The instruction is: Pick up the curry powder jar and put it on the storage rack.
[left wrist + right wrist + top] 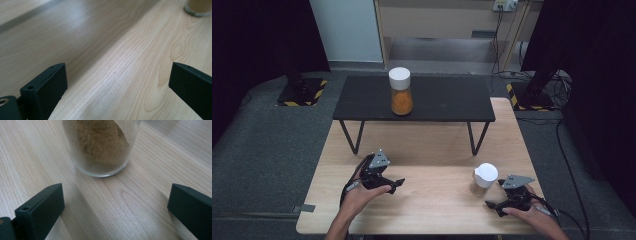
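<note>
Two hands reach in at the near edge of a pale wooden table [427, 150], each holding a gripper. Left gripper [398, 183]: jaws spread wide, nothing between them. Right gripper [492, 207]: jaws spread, just near of a white-lidded glass jar [484, 179] of brown powder. Farther off, an orange-filled jar [401, 91] stands on a black bench [452, 100].

In the right gripper view the glass jar [100, 147] of brown powder runs off the top edge, so its lid and upper body are cut away. In the left gripper view, at one o'clock, a jar base [198, 7] is clipped by the top edge. In the high view both forearms leave at six o'clock.
</note>
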`<state>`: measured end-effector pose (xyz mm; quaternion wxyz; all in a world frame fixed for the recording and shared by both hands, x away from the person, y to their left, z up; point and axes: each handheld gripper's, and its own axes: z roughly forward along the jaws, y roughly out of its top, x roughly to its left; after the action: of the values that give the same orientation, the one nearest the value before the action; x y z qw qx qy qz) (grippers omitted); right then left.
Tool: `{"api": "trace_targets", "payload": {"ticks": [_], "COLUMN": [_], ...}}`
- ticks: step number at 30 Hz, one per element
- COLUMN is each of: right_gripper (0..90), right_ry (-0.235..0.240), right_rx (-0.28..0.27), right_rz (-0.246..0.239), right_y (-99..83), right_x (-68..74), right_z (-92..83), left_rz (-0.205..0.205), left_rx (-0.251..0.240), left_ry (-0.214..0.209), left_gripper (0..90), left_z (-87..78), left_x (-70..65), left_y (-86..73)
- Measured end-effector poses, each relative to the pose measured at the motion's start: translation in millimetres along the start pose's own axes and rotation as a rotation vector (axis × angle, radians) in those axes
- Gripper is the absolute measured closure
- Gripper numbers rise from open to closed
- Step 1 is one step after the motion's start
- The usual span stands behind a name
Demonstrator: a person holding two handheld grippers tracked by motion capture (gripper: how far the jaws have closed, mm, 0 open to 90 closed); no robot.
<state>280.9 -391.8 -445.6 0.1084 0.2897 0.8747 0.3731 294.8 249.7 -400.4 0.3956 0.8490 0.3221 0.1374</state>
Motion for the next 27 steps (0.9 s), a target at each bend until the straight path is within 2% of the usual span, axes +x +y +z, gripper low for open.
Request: {"api": "trace_targets", "payload": {"ticks": [4, 13, 19, 27], "right_gripper": [1.6, 1.3, 1.3, 1.3], "right_ry": [-0.001, -0.006, -0.009, -0.009], "right_rx": [0.0, 0.001, 0.0, 0.001], "right_rz": [0.001, 0.002, 0.003, 0.005], "right_y": [0.0, 0.3, 0.1, 0.1], "right_x": [0.2, 1.6, 2.7, 3.0], "right_z": [0.0, 0.2, 0.2, 0.1], "left_rz": [-0.018, -0.079, -0.102, -0.092], "left_rx": [0.025, 0.044, 0.062, 0.106], "left_ry": [0.001, 0.021, 0.024, 0.034], "left_gripper": [1.6, 2.0, 2.2, 1.7], "left_z": [6.1, 14.3, 18.2, 27.7], "left_x": [2.1, 8.2, 11.7, 12.2], "left_y": [-4.7, -15.8, -20.5, -21.7]}}
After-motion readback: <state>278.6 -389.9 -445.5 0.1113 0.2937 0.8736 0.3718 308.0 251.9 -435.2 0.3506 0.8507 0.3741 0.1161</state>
